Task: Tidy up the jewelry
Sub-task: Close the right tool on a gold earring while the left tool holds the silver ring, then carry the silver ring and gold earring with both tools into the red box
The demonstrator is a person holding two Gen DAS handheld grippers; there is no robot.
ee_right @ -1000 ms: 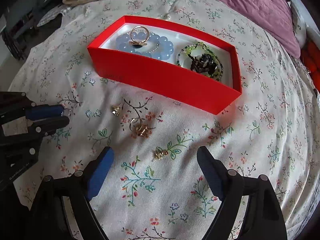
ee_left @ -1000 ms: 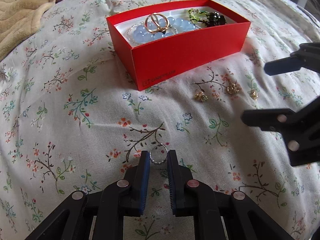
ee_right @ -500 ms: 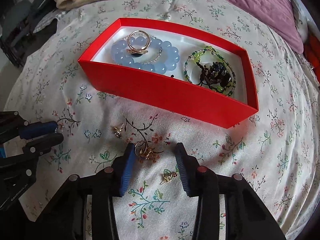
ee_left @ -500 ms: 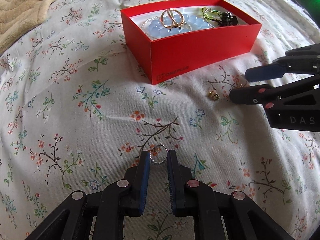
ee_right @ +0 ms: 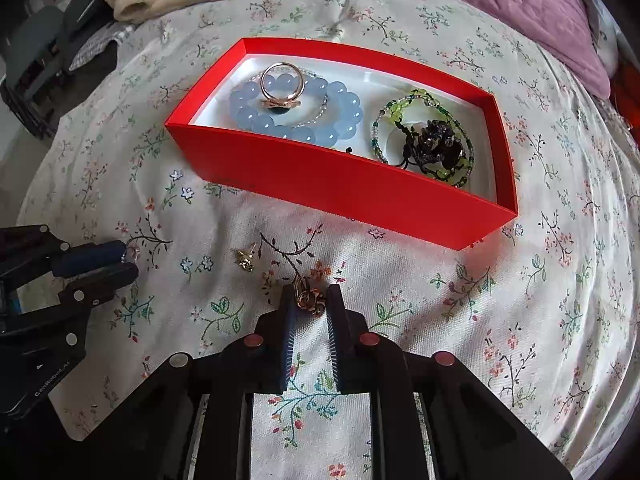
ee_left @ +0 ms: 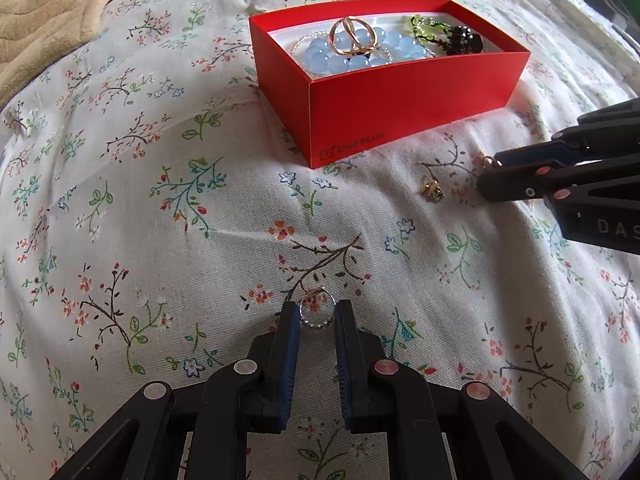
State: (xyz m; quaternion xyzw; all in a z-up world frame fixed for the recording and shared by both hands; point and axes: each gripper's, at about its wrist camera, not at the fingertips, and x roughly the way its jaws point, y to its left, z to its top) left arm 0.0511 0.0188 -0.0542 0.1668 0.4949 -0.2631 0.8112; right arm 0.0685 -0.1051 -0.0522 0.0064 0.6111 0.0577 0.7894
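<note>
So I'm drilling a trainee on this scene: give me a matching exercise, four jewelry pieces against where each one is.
1 silver ring
2 gold flower ring
3 blue bead bracelet
4 small gold earring

A lying loose on the floral cloth
B between the right gripper fingers
C in the red box
D between the left gripper fingers

Pairs: 1-D, 2-B, 3-C, 4-A
</note>
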